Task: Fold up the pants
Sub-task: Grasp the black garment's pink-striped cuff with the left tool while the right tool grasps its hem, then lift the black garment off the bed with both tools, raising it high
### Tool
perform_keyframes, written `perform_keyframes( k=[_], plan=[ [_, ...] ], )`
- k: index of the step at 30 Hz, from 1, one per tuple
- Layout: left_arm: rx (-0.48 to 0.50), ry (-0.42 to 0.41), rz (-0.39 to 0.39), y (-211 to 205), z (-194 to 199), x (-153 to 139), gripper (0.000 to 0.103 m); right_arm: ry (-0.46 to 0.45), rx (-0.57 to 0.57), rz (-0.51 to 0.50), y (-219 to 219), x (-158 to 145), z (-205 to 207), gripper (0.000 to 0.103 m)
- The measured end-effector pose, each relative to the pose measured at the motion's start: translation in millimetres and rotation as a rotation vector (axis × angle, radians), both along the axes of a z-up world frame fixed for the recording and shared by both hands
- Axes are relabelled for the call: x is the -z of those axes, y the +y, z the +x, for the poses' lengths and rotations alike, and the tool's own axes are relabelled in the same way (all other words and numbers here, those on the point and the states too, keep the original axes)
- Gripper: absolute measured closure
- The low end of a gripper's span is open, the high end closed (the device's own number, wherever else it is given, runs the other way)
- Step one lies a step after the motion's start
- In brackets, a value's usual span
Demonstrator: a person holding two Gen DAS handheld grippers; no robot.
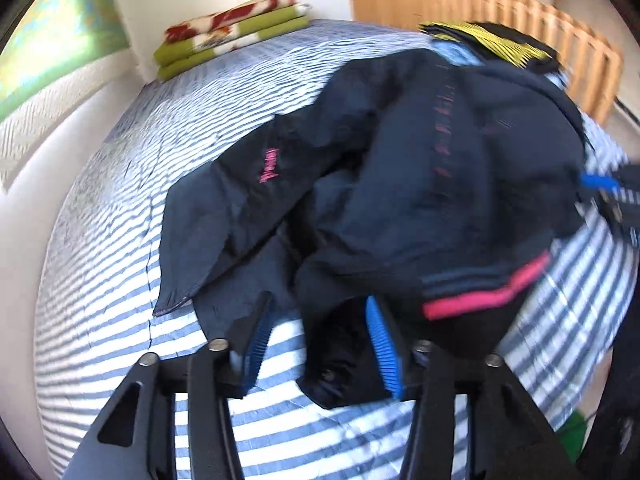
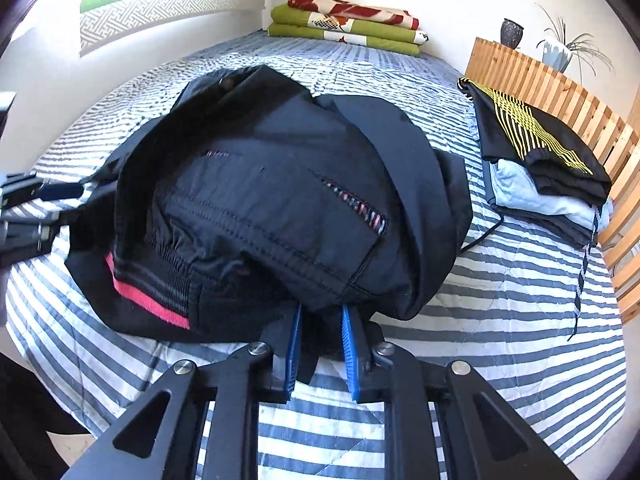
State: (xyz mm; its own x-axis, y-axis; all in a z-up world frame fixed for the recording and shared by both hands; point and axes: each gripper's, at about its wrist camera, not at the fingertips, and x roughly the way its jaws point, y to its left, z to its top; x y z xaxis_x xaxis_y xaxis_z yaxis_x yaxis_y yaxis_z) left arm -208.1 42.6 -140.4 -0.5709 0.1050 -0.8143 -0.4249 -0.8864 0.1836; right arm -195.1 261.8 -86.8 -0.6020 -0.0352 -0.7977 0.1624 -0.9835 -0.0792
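Right gripper (image 2: 320,344) jaws pinch the pants (image 2: 256,200) hem, left gripper (image 1: 316,344) jaws spread around loose fabric: grasp step, next clamp left and spread flat on the bed (image 2: 500,340).

Left wrist view: you look steeply down along the left gripper (image 1: 316,328), close over the pants (image 1: 400,184) on the striped bed (image 1: 100,280), facing the folded blankets (image 1: 232,32).
Right wrist view: you look down the right gripper (image 2: 320,344), equally close, from the pants' other side.
Shared: pants, bed, blankets, clothes stack (image 2: 544,160), slatted wooden rail (image 2: 560,96); each view catches the other gripper at its edge.
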Motion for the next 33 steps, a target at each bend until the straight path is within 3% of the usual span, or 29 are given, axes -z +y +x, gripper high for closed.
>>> perform_keyframes(
  k=[3, 6, 11, 12, 14, 17, 21, 22, 24, 26, 28, 31, 33],
  plan=[
    [0.116, 0.052, -0.092, 22.5, 11.2, 4.8, 0.04, 0.008, 0.008, -0.045, 5.9, -12.6, -8.8, 0.088],
    [0.151, 0.064, -0.166, 44.6, 11.4, 17.7, 0.04, 0.008, 0.022, -0.091, 12.9, -22.1, -16.1, 0.088],
    [0.142, 0.08, -0.152, 59.2, -7.6, 23.8, 0.041, 0.022, 0.024, -0.122, 16.9, -33.8, -20.3, 0.088],
    [0.123, 0.082, -0.118, 57.8, -13.7, 18.7, 0.045, 0.023, 0.025, -0.129, 18.3, -34.7, -21.9, 0.088],
    [0.083, 0.091, -0.053, 59.2, -25.9, 2.6, 0.071, 0.028, 0.026, -0.141, 22.3, -36.8, -25.0, 0.088],
    [0.028, 0.105, 0.049, 51.7, -46.6, -29.7, 0.095, 0.045, 0.016, -0.149, 24.4, -42.5, -26.1, 0.088],
    [0.044, 0.104, 0.085, 41.7, -62.6, -61.8, 0.097, 0.055, 0.009, -0.171, 29.4, -44.8, -29.8, 0.089],
    [0.05, 0.102, 0.081, 37.4, -62.8, -66.8, 0.096, 0.052, 0.011, -0.185, 30.9, -45.0, -31.6, 0.09],
    [0.086, 0.1, 0.062, 34.1, -48.5, -69.9, 0.082, 0.035, 0.015, -0.224, 34.1, -47.2, -37.0, 0.091],
    [0.149, 0.095, 0.015, 40.1, -31.0, -66.0, 0.045, 0.019, 0.021, -0.282, 39.7, -52.5, -45.6, 0.092],
    [0.208, 0.097, -0.044, 50.1, -16.6, -51.1, 0.034, 0.028, 0.035, -0.325, 44.6, -62.6, -55.5, 0.093],
    [0.246, 0.11, -0.131, 71.9, 10.4, -26.4, 0.029, 0.049, 0.034, -0.366, 47.7, -78.8, -71.5, 0.097],
    [0.238, 0.129, -0.16, 82.8, 8.4, -17.0, 0.027, 0.059, 0.028, -0.377, 47.0, -88.5, -82.7, 0.098]
  ],
)
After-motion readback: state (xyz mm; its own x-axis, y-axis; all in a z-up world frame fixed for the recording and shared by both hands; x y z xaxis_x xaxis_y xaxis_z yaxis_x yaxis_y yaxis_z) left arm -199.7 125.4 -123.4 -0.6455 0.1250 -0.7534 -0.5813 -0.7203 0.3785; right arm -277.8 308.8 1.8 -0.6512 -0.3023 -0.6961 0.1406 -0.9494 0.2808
